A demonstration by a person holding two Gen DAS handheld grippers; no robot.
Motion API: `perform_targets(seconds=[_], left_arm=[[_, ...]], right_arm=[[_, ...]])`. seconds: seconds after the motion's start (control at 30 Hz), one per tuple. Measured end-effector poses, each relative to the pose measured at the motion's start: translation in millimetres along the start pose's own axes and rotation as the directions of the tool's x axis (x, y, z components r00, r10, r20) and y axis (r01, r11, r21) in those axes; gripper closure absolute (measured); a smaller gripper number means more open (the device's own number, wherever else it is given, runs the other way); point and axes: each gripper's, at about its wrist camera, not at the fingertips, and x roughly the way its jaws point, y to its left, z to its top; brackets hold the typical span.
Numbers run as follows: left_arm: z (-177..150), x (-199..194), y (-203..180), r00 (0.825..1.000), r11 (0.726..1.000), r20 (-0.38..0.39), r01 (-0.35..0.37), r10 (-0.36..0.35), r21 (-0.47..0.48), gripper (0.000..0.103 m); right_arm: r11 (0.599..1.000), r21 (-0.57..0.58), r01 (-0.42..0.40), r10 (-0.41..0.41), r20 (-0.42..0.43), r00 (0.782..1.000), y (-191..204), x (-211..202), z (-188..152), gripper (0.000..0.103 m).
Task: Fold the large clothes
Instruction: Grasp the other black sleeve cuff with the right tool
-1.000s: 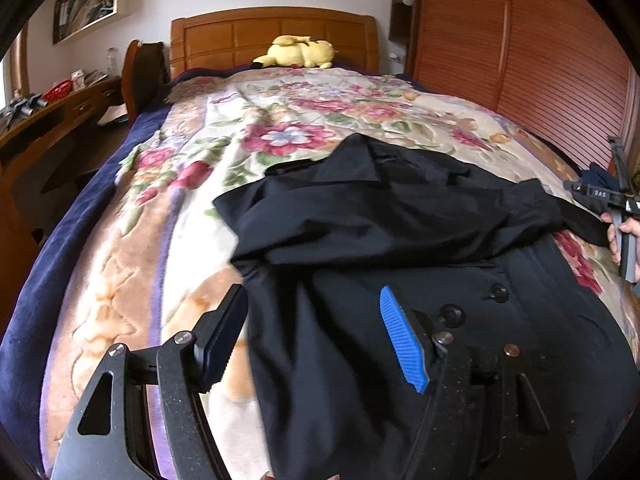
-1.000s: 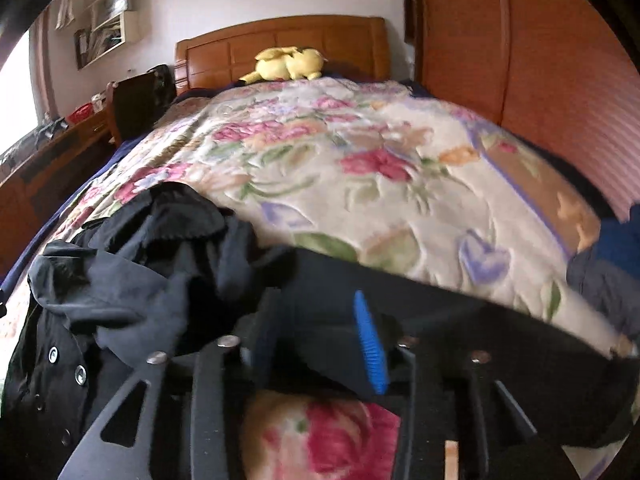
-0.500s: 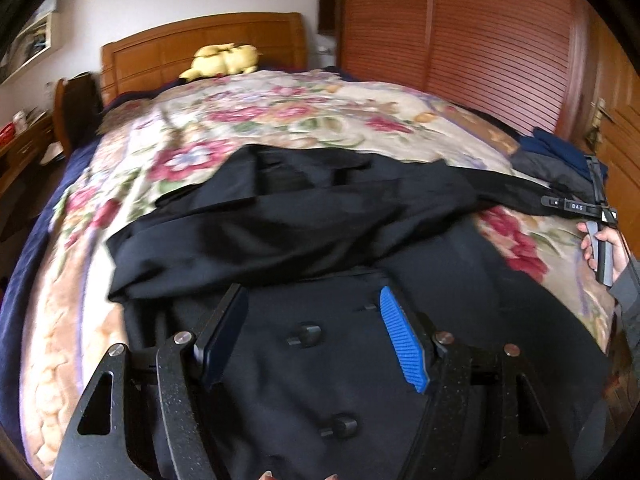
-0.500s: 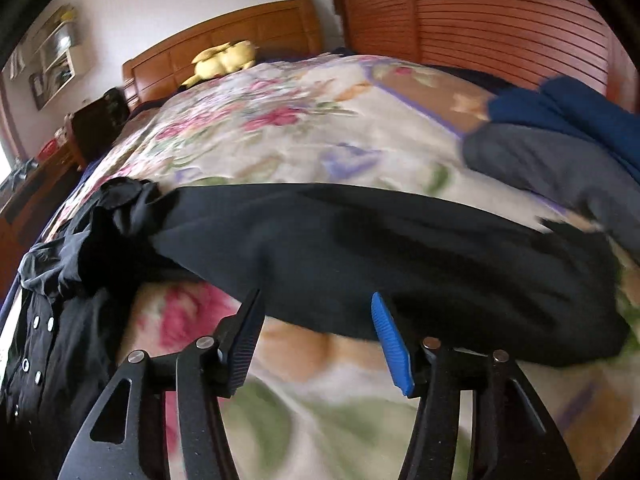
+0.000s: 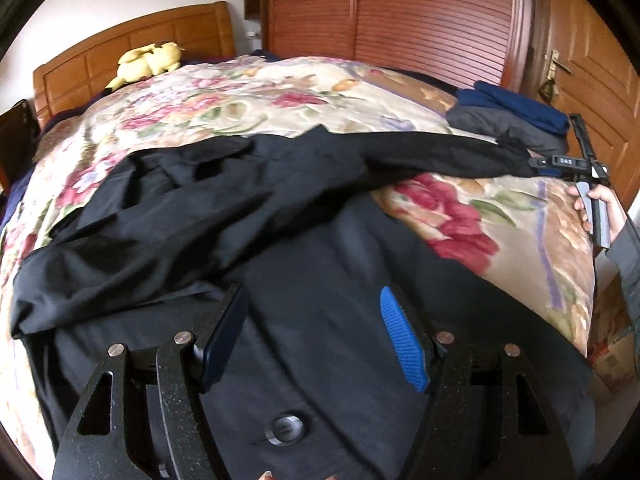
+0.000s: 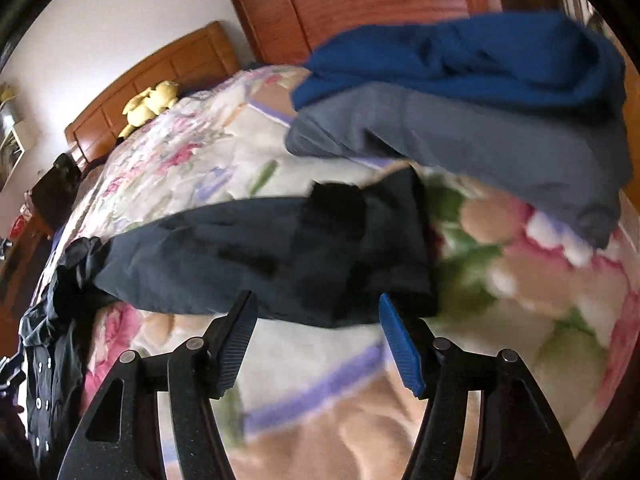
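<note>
A small white marking on the right tongs [image 5: 568, 161] reads roughly "DAS"; nothing else is legible.

Soft daylight, fisheye edges, motion blur

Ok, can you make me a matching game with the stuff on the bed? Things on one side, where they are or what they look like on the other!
Things:
1. yellow plush toy
2. black coat
3. blue folded garment
4. coat sleeve

Descriptions:
A. stretched out sideways across the flowery blanket
B. on top of a grey garment
C. by the wooden headboard
D. spread out, buttons showing

Pairs: 1-C, 2-D, 3-B, 4-A
</note>
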Motion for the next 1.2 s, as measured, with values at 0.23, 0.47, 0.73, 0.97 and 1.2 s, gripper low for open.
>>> perform_targets(seconds=[0.23,0.47,0.73,0.97,1.2], left_arm=[[0,1,-15,1.0,1.0,-0.005,0.019,-0.018,0.005,0.033],[-2,-6,-21,1.0,1.0,0.011,0.013,-0.013,0.018,0.032],[-5,-10,-24,1.0,1.0,0.02,0.017,-0.017,0.01,0.032],[-9,-26,-19,0.999,1.0,0.047,-0.017,0.017,-0.003,0.032],[-15,-53,-2,0.993,0.997,0.101,-0.065,0.068,-0.031,0.031]], right_arm=[[0.996,0.047,0.074,-0.074,-0.003,0.997,16,15,9,0.038],[0.99,0.1,0.098,-0.108,0.107,0.988,17,20,17,0.038],[0.996,0.03,0.079,-0.079,-0.019,0.997,29,80,36,0.035],[0.995,-0.052,0.087,-0.09,-0.056,0.994,43,115,48,0.072],[0.983,-0.178,0.053,-0.043,0.059,0.997,93,81,50,0.086]])
